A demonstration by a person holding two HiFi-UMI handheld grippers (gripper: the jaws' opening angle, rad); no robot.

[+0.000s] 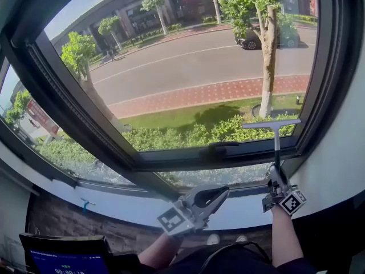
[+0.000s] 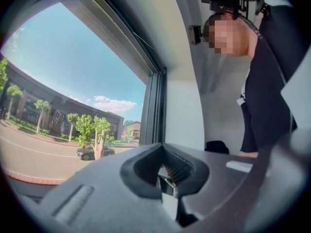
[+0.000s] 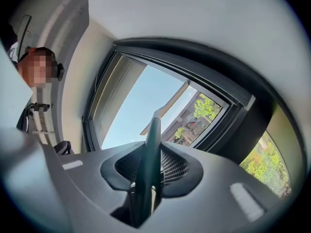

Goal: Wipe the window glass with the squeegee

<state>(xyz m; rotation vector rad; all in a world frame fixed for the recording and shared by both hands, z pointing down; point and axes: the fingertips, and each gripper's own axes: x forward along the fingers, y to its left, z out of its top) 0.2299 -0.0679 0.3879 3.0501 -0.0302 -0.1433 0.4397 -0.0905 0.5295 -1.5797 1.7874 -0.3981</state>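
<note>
The squeegee (image 1: 276, 140) stands upright against the lower right corner of the window glass (image 1: 188, 67), its pale blade (image 1: 271, 124) across the top and its dark handle (image 3: 151, 147) running down into my right gripper (image 1: 278, 178). That gripper (image 3: 148, 178) is shut on the handle, just below the window frame. My left gripper (image 1: 219, 194) hovers lower and to the left, over the sill, away from the glass. Its jaws (image 2: 170, 191) meet at the tips with nothing between them. The glass (image 2: 73, 96) looks out on a street, trees and buildings.
A dark window frame (image 1: 228, 153) with a latch handle (image 1: 223, 145) runs under the pane, above a narrow lower pane (image 1: 217, 177). Below is the white sill (image 1: 114, 201). A white wall (image 1: 342, 153) borders the right side. A screen (image 1: 63, 260) sits at bottom left.
</note>
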